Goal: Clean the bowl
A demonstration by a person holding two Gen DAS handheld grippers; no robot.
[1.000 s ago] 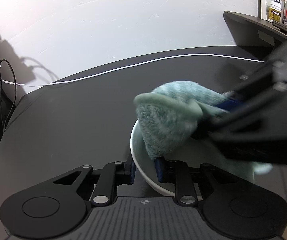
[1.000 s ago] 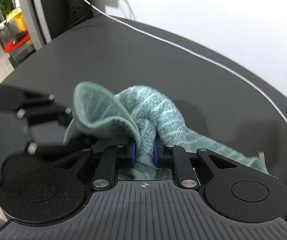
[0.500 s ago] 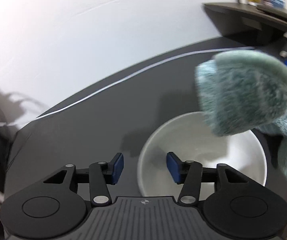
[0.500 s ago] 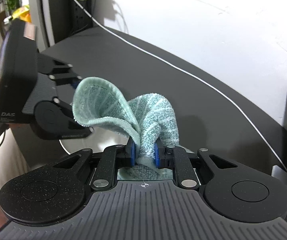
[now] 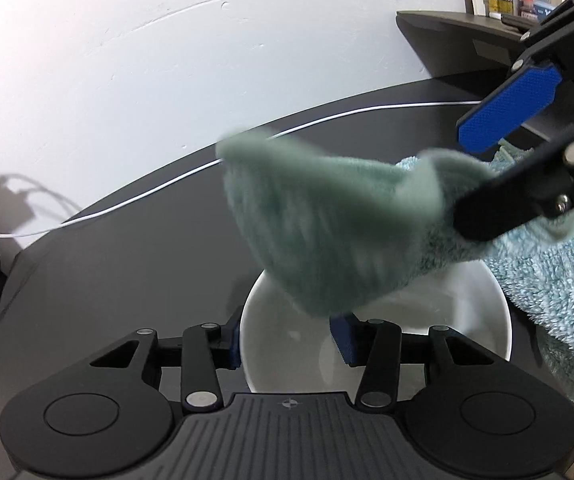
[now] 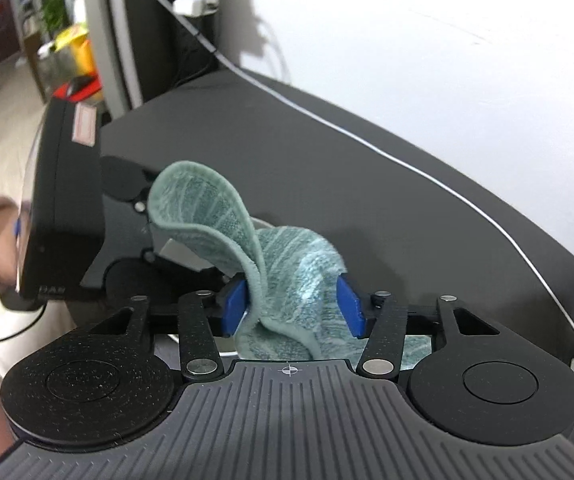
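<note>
Bowl (image 5: 371, 344) sits on table (image 5: 127, 264), just ahead of left gripper (image 5: 289, 342). Cloth (image 5: 327, 232) hangs over bowl, btw right gripper (image 6: 293, 306) fingers.

A teal cloth (image 5: 327, 232) of thick, fluffy terry pile is being shown, its loops looking rough and matt; in the right wrist view its bound hem (image 6: 223, 192) is being seen as a flatter, ribbed weave. The bowl (image 5: 287, 360) is being presented as smooth, glossy white, ceramic-like. The table (image 5: 127, 264) is being rendered as a dark, smooth, matt surface. The left gripper (image 5: 290, 342) is being seen in black matt plastic with ridged grey housing, bright metal rivets and blue textured pads. The right gripper (image 6: 293, 306) is being shown in speckled, matt black plastic.
</note>
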